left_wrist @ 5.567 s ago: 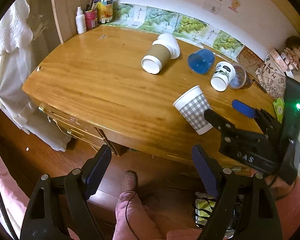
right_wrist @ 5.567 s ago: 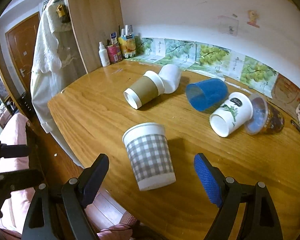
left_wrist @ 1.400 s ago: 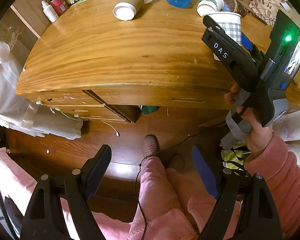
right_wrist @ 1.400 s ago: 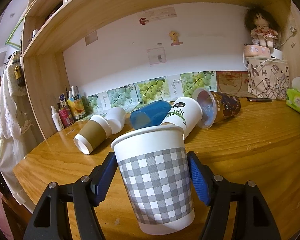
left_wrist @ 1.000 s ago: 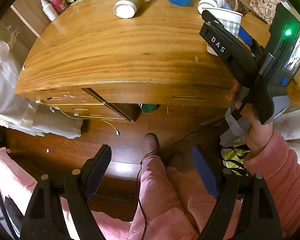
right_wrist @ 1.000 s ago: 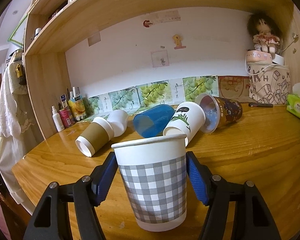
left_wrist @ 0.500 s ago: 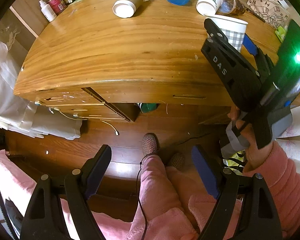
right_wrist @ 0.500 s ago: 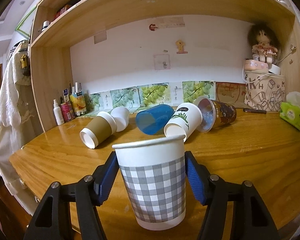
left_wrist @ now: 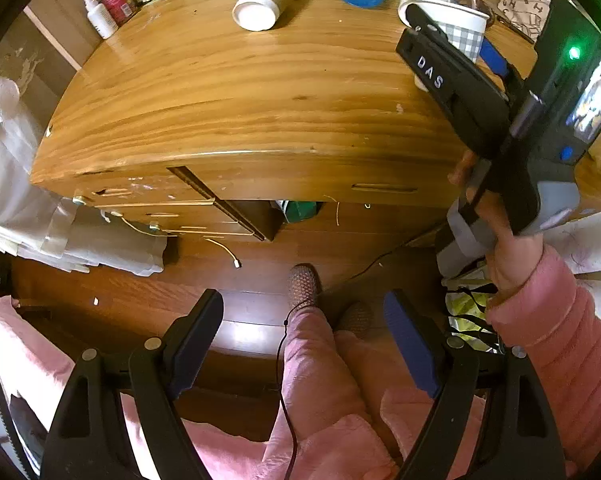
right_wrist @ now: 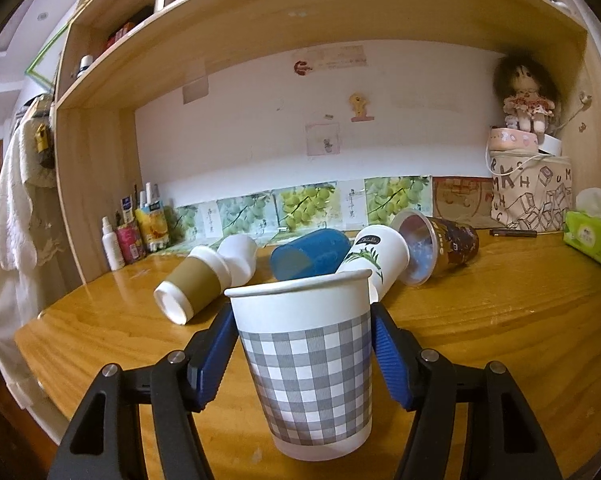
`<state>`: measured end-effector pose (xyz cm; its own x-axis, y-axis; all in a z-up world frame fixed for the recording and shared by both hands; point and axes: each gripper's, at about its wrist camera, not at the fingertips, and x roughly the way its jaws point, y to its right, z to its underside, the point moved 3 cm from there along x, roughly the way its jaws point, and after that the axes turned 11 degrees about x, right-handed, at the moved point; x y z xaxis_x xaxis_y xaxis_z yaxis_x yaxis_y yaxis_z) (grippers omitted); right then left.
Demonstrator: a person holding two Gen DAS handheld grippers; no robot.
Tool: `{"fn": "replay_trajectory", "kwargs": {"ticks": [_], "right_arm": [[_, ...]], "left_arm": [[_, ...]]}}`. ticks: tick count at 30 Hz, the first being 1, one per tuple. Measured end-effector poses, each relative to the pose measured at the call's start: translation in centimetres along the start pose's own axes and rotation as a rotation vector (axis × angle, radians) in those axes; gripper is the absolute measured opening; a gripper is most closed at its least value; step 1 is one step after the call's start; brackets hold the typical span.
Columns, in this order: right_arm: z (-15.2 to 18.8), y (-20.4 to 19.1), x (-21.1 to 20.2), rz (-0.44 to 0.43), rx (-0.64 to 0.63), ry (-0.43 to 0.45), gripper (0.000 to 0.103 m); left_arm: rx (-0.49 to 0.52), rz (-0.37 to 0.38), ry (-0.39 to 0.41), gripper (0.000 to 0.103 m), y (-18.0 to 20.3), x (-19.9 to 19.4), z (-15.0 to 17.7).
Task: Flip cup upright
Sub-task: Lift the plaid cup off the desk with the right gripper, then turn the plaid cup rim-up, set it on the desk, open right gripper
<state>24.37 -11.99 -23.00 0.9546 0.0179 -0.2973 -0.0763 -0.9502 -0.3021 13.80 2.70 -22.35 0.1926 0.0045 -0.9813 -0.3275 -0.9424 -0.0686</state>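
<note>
Two blue-padded fingers of my right gripper [right_wrist: 304, 344] clamp the checked paper cup [right_wrist: 308, 364], which stands upright, mouth up, on the wooden counter [right_wrist: 500, 320]. My left gripper [left_wrist: 304, 344] hangs open over the floor, off the counter's front edge.

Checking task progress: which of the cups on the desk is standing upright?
Only the grey-checked paper cup, mouth up between the right gripper's blue pads. The brown-sleeved cup, blue cup and leaf-print cup lie on their sides.
</note>
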Motion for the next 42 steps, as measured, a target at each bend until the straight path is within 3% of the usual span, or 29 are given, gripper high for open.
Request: {"fn": "replay_trajectory", "kwargs": {"ticks": [18, 27, 32, 37, 42], "right_arm": [[1.3, 0.1, -0.2, 0.037, -0.026, 0.025, 0.069], [2.5, 0.8, -0.9, 0.039, -0.01, -0.045, 0.069], [3.3, 1.0, -1.2, 0.034, -0.035, -0.097, 0.069], [3.8, 2.1, -2.2, 0.057, -0.018, -0.193, 0.079], [3.4, 3.7, -3.4, 0.102, 0.034, -0.342, 0.081]], "left_arm": [[0.014, 0.008, -0.028, 0.085, 0.3, 0.6, 0.2], [0.023, 0.018, -0.032, 0.085, 0.8, 0.8, 0.1], [0.019, 0.028, -0.037, 0.085, 0.9, 1.1, 0.1], [-0.012, 0.036, -0.053, 0.085, 0.6, 1.9, 0.3], [-0.032, 0.013, -0.047, 0.085, 0.3, 2.1, 0.0]]}}
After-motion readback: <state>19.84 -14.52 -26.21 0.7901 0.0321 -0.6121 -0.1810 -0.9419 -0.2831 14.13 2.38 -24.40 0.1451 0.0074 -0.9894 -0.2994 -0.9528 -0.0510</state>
